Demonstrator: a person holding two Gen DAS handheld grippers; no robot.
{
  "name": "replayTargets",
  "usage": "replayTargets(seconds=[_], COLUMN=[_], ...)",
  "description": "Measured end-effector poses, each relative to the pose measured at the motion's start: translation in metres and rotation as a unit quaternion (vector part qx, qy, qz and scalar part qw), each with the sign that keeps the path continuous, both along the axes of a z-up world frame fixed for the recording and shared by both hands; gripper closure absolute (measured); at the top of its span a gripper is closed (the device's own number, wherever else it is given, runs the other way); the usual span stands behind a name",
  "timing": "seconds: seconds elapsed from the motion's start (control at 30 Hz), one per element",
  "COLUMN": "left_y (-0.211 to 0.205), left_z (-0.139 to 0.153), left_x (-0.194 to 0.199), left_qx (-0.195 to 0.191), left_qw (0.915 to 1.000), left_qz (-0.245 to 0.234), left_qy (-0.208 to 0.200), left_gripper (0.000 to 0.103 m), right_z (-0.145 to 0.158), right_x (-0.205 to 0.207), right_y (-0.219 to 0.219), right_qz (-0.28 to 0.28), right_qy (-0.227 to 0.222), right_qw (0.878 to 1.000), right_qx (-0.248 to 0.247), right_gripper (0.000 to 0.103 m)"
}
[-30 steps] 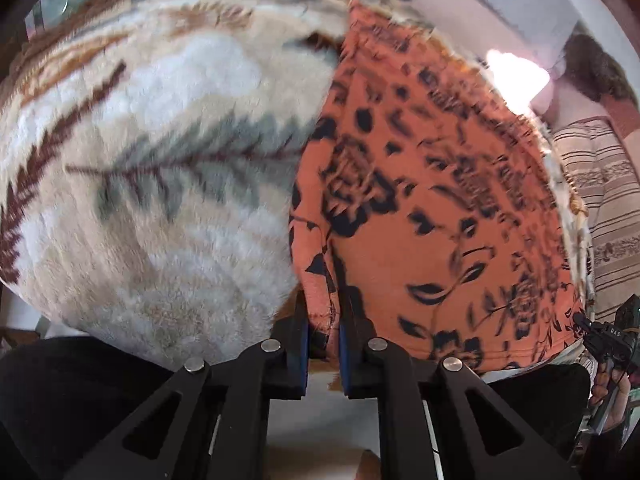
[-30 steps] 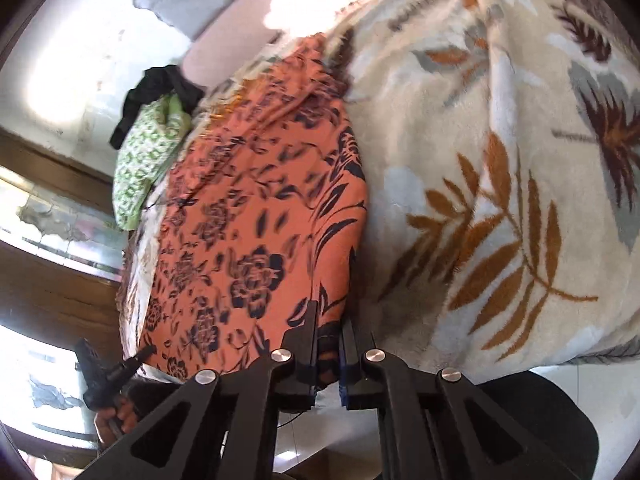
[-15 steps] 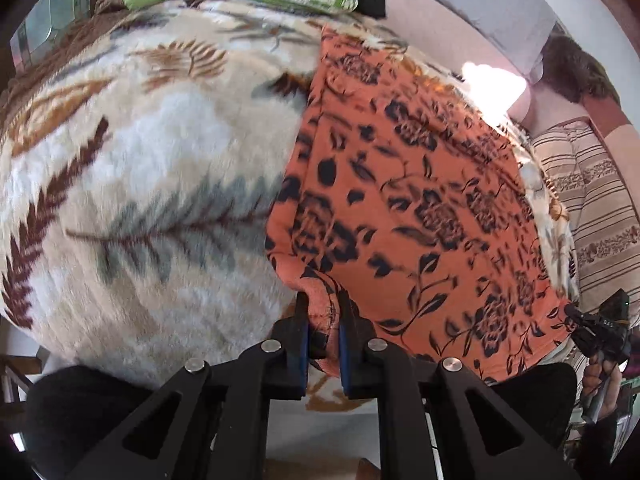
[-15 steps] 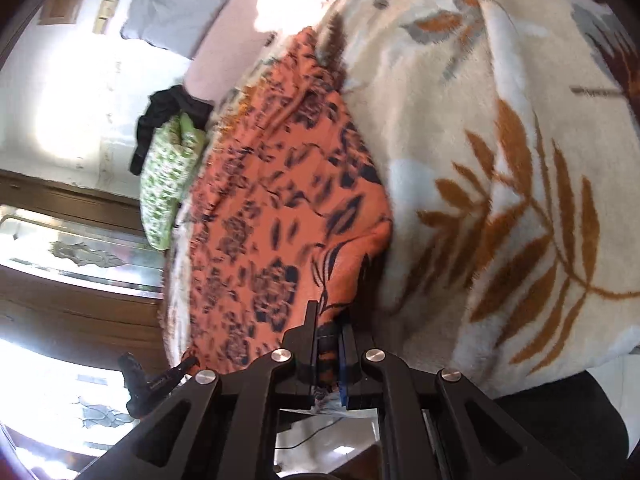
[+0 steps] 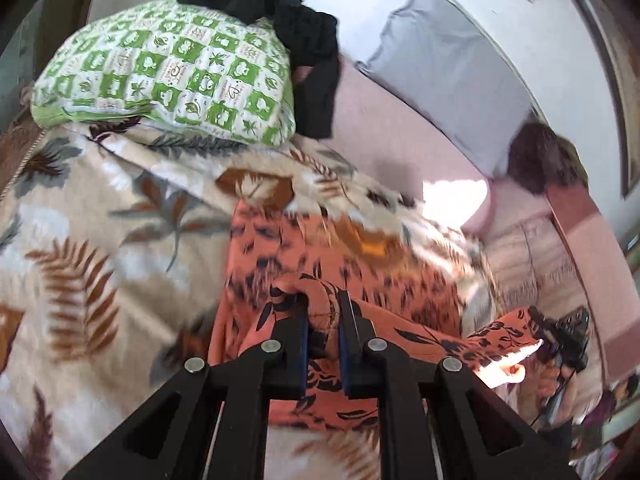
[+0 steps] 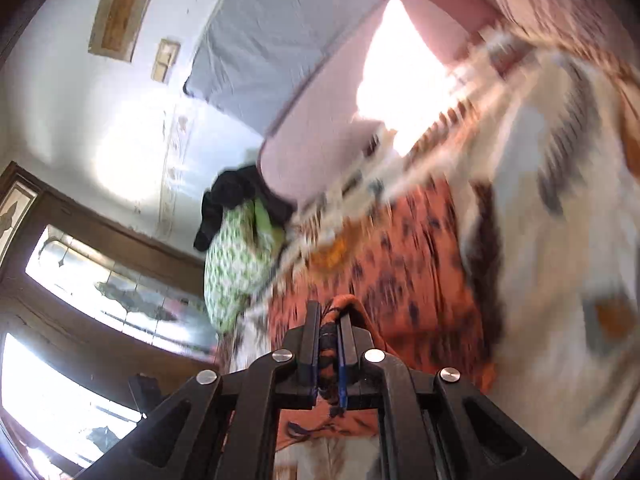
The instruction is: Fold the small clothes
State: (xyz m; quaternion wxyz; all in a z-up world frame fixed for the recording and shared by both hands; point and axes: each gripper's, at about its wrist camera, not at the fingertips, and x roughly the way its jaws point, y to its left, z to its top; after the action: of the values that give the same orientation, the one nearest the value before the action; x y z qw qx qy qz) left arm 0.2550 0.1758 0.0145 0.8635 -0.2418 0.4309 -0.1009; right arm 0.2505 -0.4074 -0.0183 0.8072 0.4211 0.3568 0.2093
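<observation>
1. The left gripper [image 5: 323, 312] is clenched on a bunched corner of the orange garment with a dark floral print [image 5: 400, 300], lifted above the plush cream blanket patterned with brown and grey leaves [image 5: 92, 248].
2. The right gripper [image 6: 329, 328] pinches another corner of the same cloth, which stretches between the two tools; its far end lies on the blanket.
3. Behind, a green-and-white checked pillow [image 5: 168, 76] carries a crumpled black garment [image 5: 292, 20], beside a grey cushion [image 5: 452, 72] against the pink headboard [image 5: 384, 140].
</observation>
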Motion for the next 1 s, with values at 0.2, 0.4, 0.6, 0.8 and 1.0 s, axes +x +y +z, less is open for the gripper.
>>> replayTargets(seconds=[0.2, 0.4, 0.6, 0.8, 1.0], left_y=[0.012, 0.035, 0.019, -0.008, -0.014], left_z=[-0.096, -0.104, -0.103, -0.152, -0.148], left_x=[0.112, 0.069, -0.024, -0.024, -0.012], left_qx=[0.091, 0.102, 0.120, 0.124, 0.151], left_qw=[0.9898, 0.9902, 0.9924, 0.9892, 0.9849], left_qz=[0.076, 0.079, 0.000, -0.019, -0.002], left_qy=[0.080, 0.052, 0.028, 0.075, 0.084], left_gripper=[0.061, 0.042, 0.027, 0.027, 0.061], right_z=[-0.073, -0.088, -0.103, -0.125, -0.127], right_x=[0.100, 0.063, 0.014, 0.019, 0.025], right_y=[0.006, 0.000, 0.012, 0.049, 0.052], right_qz=[-0.050, -0.055, 0.043, 0.099, 0.103], right_qy=[0.081, 0.062, 0.093, 0.120, 0.150], right_qw=[0.994, 0.992, 0.982, 0.966, 0.958], right_qx=[-0.050, -0.097, -0.158, -0.206, -0.222], right_gripper=[0.066, 0.004, 0.006, 0.026, 0.052])
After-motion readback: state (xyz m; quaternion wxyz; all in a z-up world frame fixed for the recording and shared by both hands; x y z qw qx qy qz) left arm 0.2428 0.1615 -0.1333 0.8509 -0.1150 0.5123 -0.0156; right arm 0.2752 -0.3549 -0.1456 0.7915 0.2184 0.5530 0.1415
